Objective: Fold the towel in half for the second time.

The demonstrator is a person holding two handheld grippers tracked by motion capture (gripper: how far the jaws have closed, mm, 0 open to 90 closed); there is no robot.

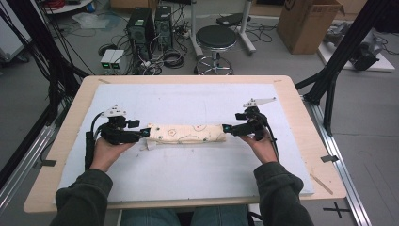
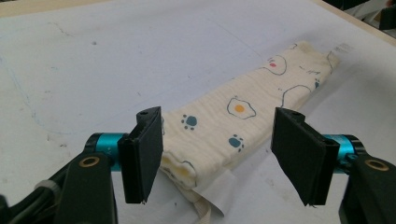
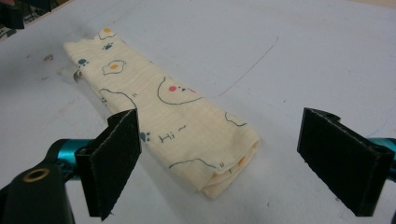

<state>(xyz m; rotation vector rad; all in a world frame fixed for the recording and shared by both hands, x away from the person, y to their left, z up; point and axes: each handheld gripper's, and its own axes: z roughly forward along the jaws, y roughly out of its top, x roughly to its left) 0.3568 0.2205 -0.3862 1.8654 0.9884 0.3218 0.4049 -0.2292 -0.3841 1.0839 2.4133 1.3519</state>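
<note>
Lying mid-mat, folded cloth [image 1: 187, 133] runs lengthwise between left gripper [image 2: 217, 154] and right gripper [image 3: 219, 163]; each faces one end, equally near, jaws apart, clamping nothing, pads off the fabric.

Even indoor light, soft shadows, slight blur.

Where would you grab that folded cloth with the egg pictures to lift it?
Probably at its two short ends, one gripper from each side. The folded cloth lies flat as a long narrow strip, and the left gripper and right gripper already face those ends, open.
</note>
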